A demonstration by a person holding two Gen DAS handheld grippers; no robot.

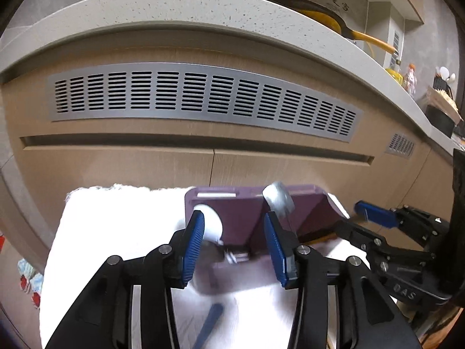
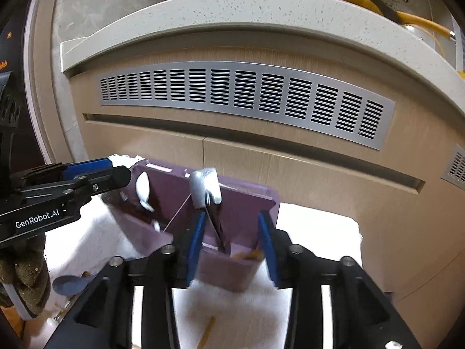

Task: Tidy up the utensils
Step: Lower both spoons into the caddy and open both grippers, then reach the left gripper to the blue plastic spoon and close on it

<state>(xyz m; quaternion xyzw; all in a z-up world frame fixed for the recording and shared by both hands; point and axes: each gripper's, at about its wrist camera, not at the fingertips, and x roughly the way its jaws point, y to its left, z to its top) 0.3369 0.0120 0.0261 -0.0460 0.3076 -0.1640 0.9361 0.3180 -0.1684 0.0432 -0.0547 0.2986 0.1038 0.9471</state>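
Utensil holder — purple, divided, on a white towel.
Silver spoon and white spoon stand in separate compartments; right gripper and left gripper both gape, empty — blue spoon near the towel's front edge.

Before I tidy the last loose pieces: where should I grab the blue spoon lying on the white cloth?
Take the blue spoon by its handle, which lies flat on the white cloth in front of the purple organizer. Come from above with the left gripper, open jaws straddling the narrow handle crosswise; the bowl is too broad and shallow.
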